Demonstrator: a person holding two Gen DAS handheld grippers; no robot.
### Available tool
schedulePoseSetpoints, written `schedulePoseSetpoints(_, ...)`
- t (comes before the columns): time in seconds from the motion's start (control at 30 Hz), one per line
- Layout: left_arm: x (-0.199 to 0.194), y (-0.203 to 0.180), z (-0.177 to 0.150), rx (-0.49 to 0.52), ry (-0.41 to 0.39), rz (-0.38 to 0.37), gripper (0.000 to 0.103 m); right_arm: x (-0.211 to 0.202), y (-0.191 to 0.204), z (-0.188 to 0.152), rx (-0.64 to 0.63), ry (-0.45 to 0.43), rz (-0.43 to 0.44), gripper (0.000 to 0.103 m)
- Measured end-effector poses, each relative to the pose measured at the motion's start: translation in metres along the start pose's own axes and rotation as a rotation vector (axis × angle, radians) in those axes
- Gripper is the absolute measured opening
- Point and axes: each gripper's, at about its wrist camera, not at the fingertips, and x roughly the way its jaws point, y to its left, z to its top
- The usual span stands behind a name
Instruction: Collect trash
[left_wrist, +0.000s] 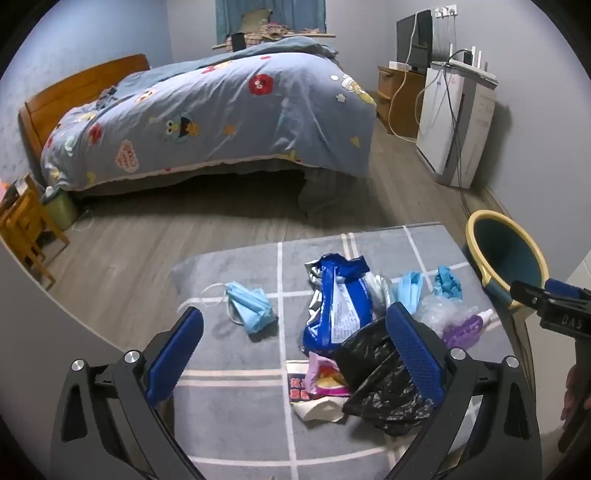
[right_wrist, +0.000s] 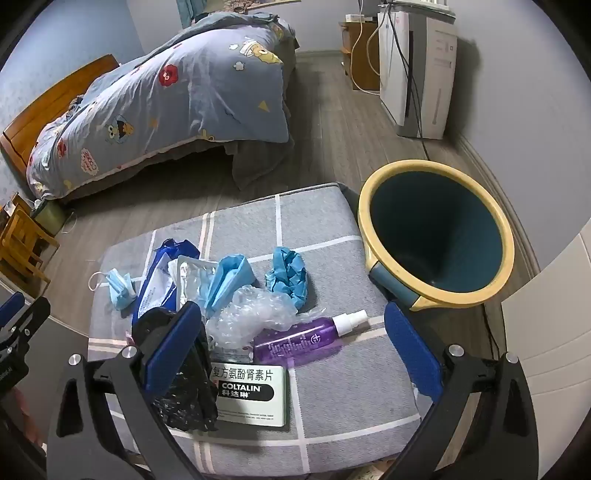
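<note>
Trash lies on a grey checked cushion (right_wrist: 332, 387): a blue face mask (left_wrist: 251, 306), a blue snack bag (left_wrist: 336, 295), a black plastic bag (left_wrist: 380, 376), a pink wrapper (left_wrist: 325, 380), crumpled clear film (right_wrist: 251, 317), a blue glove (right_wrist: 290, 277), a purple spray bottle (right_wrist: 303, 338) and a white medicine box (right_wrist: 251, 391). My left gripper (left_wrist: 295, 321) hovers open over the bag pile, holding nothing. Above the bottle and box my right gripper (right_wrist: 291, 314) is open and empty too. A teal bin with a yellow rim (right_wrist: 436, 229) stands right of the cushion.
A bed with a blue patterned duvet (left_wrist: 229, 110) fills the back of the room. A white appliance with cables (right_wrist: 417, 74) stands against the right wall behind the bin. Wooden stools (left_wrist: 26, 229) sit at the far left. Grey wood floor (left_wrist: 147, 236) surrounds the cushion.
</note>
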Motion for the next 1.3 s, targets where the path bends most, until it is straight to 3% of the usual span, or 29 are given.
schedulePoseSetpoints(1.3,0.0044,0.0021,-0.0013,-0.002,0.003,-0.001,0.098,0.0056,-0.0045,-0.0022,0.004,0.017,-0.027,0.098)
